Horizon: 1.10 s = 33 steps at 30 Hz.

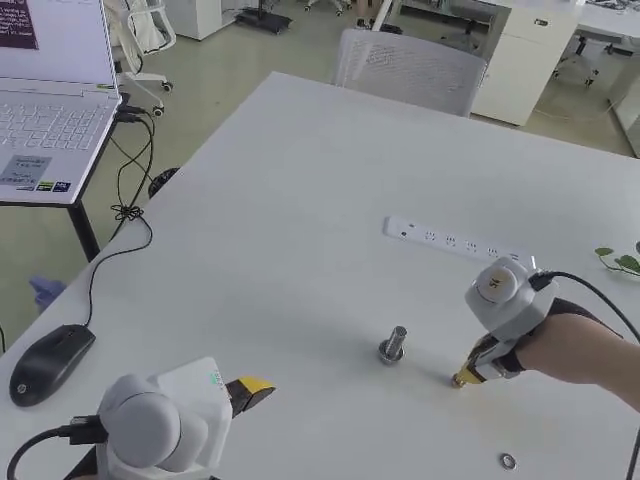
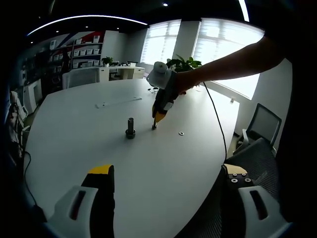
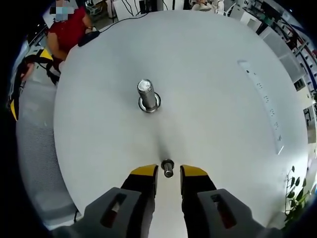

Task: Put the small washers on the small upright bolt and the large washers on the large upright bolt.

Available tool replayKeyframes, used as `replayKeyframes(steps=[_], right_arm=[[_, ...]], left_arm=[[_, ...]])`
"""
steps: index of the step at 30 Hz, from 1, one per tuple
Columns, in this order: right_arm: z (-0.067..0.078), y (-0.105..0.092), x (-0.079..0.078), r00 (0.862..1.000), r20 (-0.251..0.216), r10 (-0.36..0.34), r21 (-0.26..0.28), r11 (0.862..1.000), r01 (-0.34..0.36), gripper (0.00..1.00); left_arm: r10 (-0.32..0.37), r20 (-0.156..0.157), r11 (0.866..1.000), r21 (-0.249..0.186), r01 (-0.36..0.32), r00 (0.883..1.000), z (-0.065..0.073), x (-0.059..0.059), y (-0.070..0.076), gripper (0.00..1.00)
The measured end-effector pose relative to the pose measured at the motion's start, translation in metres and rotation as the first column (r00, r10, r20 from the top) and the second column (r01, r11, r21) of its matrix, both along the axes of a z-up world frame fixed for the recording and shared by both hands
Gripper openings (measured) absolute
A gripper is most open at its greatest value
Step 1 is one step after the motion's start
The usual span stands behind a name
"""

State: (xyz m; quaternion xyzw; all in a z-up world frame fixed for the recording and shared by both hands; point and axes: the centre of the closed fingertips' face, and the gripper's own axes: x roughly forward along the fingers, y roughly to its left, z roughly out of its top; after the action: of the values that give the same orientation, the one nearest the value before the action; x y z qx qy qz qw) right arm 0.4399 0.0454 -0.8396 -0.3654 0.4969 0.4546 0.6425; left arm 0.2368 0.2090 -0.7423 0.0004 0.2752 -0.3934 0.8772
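The small upright bolt (image 3: 168, 167) is seen standing on the white table (image 3: 208, 74), in the narrow gap at the tips of the right gripper (image 3: 169, 174). The jaws are parted slightly on either side of it; whether it is touched cannot be told. The large upright bolt (image 3: 148, 96) is set just beyond. 1 loose washer (image 1: 508, 461) is seen on the table, nearer the person. The left gripper (image 2: 167, 169) is held well apart, its 2 jaws spread wide around nothing.

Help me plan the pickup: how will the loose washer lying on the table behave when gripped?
The washer lies flat and looks thin, so jaws may skate over it. The table looks smooth, so a nudge would probably slide it. It appears metal: likely stiff, light.
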Motion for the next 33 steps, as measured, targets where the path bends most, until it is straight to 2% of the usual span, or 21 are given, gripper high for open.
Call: replayKeyframes(steps=[8, 17, 33], right_arm=[[0.014, 0.0, -0.002, 1.0, 0.014, 0.009, 0.002, 1.0, -0.009, 0.2], [0.03, 0.001, -0.005, 1.0, 0.026, 0.004, 0.022, 1.0, -0.004, 0.2], [0.036, -0.014, -0.018, 1.0, 0.025, -0.012, 0.012, 1.0, 0.011, 0.2]], left_arm=[[0.004, 0.019, 1.0, 0.014, -0.004, 1.0, 0.003, 0.0, 0.0, 0.89], [0.024, 0.028, 0.999, 0.043, -0.025, 0.999, -0.001, -0.001, 0.008, 0.89], [0.052, 0.024, 0.996, 0.077, -0.054, 0.998, -0.01, -0.001, 0.021, 0.89]])
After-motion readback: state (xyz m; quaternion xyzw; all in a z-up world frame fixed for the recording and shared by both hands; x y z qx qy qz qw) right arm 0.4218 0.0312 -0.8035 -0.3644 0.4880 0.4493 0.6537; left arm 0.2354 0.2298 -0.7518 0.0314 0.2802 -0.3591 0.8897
